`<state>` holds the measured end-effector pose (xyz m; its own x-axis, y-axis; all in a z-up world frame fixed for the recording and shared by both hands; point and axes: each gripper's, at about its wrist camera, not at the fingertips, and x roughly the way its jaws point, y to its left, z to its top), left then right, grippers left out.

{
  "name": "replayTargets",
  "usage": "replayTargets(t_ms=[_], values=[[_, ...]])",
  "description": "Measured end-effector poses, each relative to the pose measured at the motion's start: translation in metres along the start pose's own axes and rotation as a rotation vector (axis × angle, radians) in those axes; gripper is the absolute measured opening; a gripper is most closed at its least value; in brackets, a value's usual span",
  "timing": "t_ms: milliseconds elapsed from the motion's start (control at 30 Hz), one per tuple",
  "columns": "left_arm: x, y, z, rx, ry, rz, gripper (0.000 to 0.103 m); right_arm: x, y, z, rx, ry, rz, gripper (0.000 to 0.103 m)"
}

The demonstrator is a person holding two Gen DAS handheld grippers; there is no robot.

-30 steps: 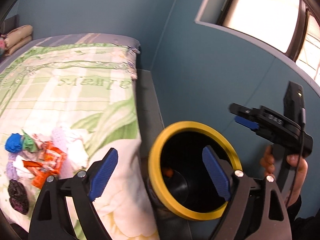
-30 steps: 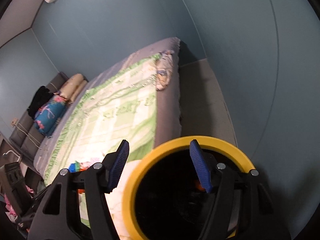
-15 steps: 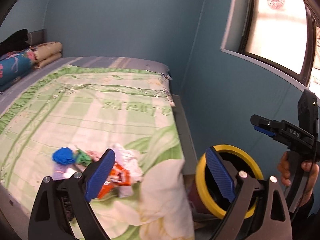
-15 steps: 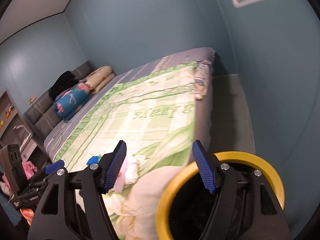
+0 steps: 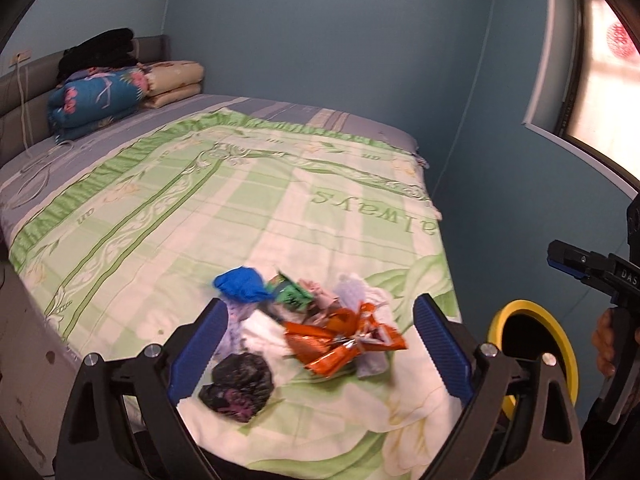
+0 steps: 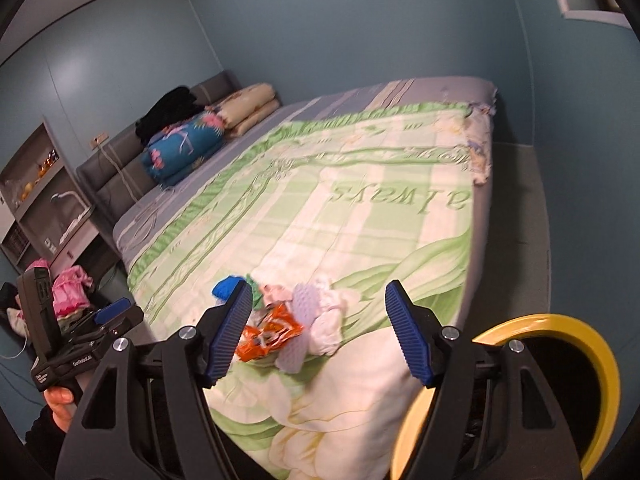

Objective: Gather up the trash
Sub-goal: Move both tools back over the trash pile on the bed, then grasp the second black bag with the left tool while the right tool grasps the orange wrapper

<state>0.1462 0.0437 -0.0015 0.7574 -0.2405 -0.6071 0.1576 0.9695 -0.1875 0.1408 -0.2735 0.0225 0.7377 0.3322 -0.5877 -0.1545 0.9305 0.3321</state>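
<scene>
On the green floral quilt (image 5: 280, 216), near the corner beside the yellow-rimmed bin (image 5: 560, 354), lies the trash pile (image 5: 308, 320). Best to pick one loose piece, say the orange snack wrapper (image 5: 340, 340), and close squarely on it. Left gripper (image 5: 320, 354) and right gripper (image 6: 320, 334): jaws just widened, both empty, hovering short of the pile, no pad touching.

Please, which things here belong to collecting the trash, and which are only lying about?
For the job:
- orange wrappers
- blue wad
- black bag
- white tissues
- yellow-rimmed bin

Just there:
- folded blankets
- black clothes
- green quilt
</scene>
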Motion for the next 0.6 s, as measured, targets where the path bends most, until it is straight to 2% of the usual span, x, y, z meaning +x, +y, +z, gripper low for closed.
replayTargets(t_ms=[267, 600], values=[[0.014, 0.044, -0.022, -0.065, 0.051, 0.068, 0.09, 0.047, 0.022, -0.007, -0.017, 0.11, 0.034, 0.065], [0.042, 0.07, -0.047, -0.098, 0.117, 0.112, 0.09, 0.104, 0.041, -0.026, -0.029, 0.24, 0.066, 0.065]])
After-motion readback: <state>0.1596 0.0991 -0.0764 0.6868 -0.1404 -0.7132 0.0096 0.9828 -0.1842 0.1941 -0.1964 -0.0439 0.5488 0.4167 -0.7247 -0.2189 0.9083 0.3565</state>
